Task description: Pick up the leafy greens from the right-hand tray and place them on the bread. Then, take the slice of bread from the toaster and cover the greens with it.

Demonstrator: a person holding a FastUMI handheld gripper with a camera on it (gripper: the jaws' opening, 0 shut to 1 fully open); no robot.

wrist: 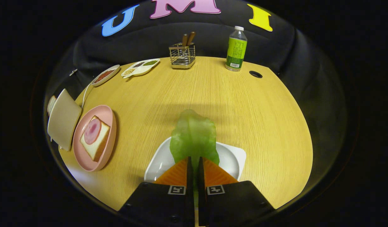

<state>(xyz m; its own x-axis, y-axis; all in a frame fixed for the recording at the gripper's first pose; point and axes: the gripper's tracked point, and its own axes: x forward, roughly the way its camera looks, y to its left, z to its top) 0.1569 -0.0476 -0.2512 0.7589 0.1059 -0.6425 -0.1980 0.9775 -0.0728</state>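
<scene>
Wooden table [244, 104], hand-held gripper [194, 162] pinching translucent crinkled leafy greens [194, 135] above white tray [231, 157]

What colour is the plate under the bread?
Pink plate, beside the toaster; gripper view. The gripper is shut on the greens.

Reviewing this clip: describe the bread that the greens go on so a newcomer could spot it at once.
On the round wooden table, look left of the tongs, shut on the green lettuce leaf, to the pink oval plate. The square white bread slice lies there, topped with a round pink ham slice, beside the beige toaster.
</scene>
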